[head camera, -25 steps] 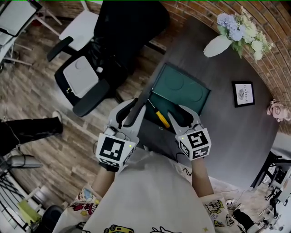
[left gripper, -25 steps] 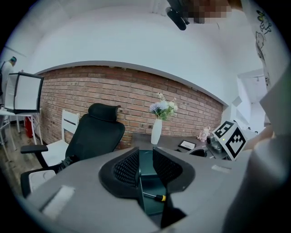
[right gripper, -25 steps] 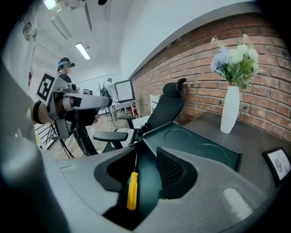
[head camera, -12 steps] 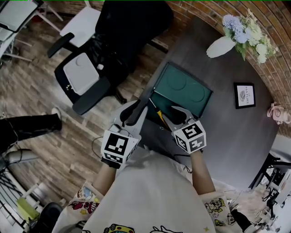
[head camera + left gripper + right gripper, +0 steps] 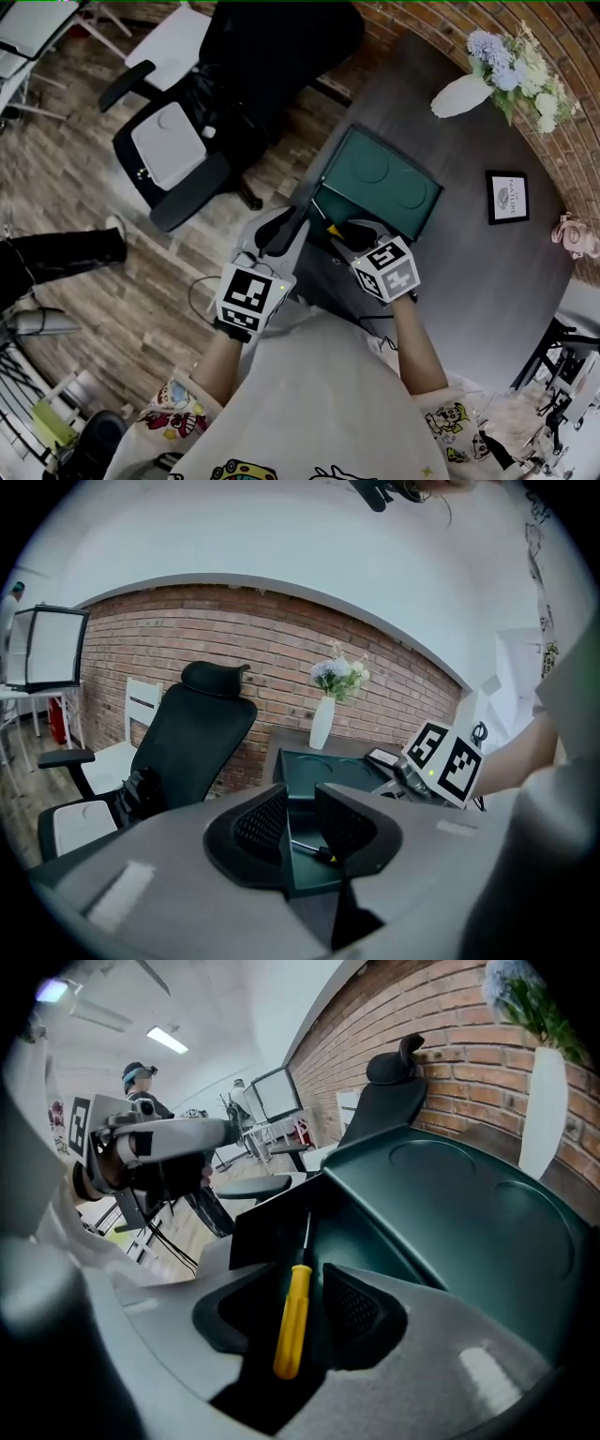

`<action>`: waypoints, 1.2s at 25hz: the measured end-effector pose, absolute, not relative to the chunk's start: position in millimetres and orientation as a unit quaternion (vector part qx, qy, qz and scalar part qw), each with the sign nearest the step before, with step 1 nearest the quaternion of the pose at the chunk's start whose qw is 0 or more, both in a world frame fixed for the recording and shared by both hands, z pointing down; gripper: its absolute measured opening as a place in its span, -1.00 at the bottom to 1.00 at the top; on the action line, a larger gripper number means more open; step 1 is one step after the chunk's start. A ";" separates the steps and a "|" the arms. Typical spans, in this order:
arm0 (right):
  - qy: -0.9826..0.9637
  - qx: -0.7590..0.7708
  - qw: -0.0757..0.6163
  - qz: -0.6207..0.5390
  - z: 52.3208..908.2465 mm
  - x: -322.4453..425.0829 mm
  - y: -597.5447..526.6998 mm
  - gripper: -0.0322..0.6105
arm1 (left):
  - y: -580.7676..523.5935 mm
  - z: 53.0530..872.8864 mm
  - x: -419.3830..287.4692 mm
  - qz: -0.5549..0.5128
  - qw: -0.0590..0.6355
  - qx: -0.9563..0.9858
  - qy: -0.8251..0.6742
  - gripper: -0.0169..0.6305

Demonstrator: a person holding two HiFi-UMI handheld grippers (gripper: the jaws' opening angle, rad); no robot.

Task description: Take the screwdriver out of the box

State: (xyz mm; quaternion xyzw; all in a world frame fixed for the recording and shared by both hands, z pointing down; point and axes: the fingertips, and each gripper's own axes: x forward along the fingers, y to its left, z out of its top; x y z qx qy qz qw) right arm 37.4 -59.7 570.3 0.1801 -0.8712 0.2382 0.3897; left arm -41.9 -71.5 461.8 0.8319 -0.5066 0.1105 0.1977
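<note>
An open dark green box [image 5: 394,187] stands on the round dark table [image 5: 487,272]. In it lies the screwdriver [image 5: 294,1321], with a yellow handle and a thin metal shaft. My right gripper [image 5: 305,1283] is tilted down over it. Its jaws have just been opening, and the handle lies between them with the pads clear of it. In the head view the right gripper [image 5: 349,232] hides most of the screwdriver [image 5: 330,228]. My left gripper [image 5: 289,220] sits at the box's near left corner, open by a narrow gap. In its own view the left gripper [image 5: 300,808] frames the screwdriver's shaft [image 5: 314,851].
A white vase with flowers [image 5: 469,92] and a framed picture [image 5: 507,196] stand on the table beyond the box. A black office chair [image 5: 178,150] is on the wooden floor to the left. Someone's leg [image 5: 56,258] shows at the far left.
Both grippers have sunk closer to the box. The right one has tipped downward over the screwdriver, and now covers most of the yellow handle in the head view.
</note>
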 end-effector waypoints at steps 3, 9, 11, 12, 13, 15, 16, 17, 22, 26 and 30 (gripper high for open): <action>-0.869 0.170 0.401 0.236 576.0 36.5 -59.3 -0.42 | -70.5 464.6 -39.8 0.111 0.197 0.833 -0.504 -0.67; -0.866 0.150 0.422 0.223 581.3 34.8 -58.2 -0.41 | -68.9 465.1 -41.8 0.112 0.197 0.829 -0.511 -0.67; -0.865 0.143 0.431 0.216 583.1 34.6 -57.7 -0.41 | -68.3 465.3 -43.1 0.112 0.198 0.827 -0.514 -0.67; -0.864 0.139 0.436 0.211 584.3 34.4 -57.1 -0.41 | -67.9 465.4 -43.9 0.112 0.198 0.826 -0.515 -0.67; -0.863 0.136 0.441 0.206 585.6 34.2 -56.4 -0.41 | -67.5 465.6 -44.9 0.112 0.198 0.826 -0.517 -0.67; -0.861 0.128 0.452 0.196 588.4 33.7 -54.8 -0.41 | -66.3 466.7 -46.7 0.111 0.200 0.824 -0.518 -0.67; -0.859 0.125 0.457 0.191 589.9 33.5 -53.9 -0.41 | -65.6 467.7 -47.3 0.112 0.202 0.823 -0.518 -0.67; -0.858 0.121 0.462 0.187 591.2 33.3 -53.0 -0.41 | -65.1 468.5 -48.0 0.112 0.204 0.823 -0.519 -0.67; -0.855 0.111 0.481 0.162 594.1 33.0 -50.7 -0.44 | -64.5 466.8 -50.7 0.107 0.204 0.821 -0.522 -0.67; -0.851 0.104 0.495 0.141 593.9 31.6 -50.4 -0.45 | -63.7 467.9 -50.3 0.108 0.205 0.821 -0.522 -0.67; -0.848 0.103 0.508 0.109 593.5 31.3 -51.5 -0.49 | -63.4 467.6 -49.2 0.105 0.207 0.822 -0.520 -0.68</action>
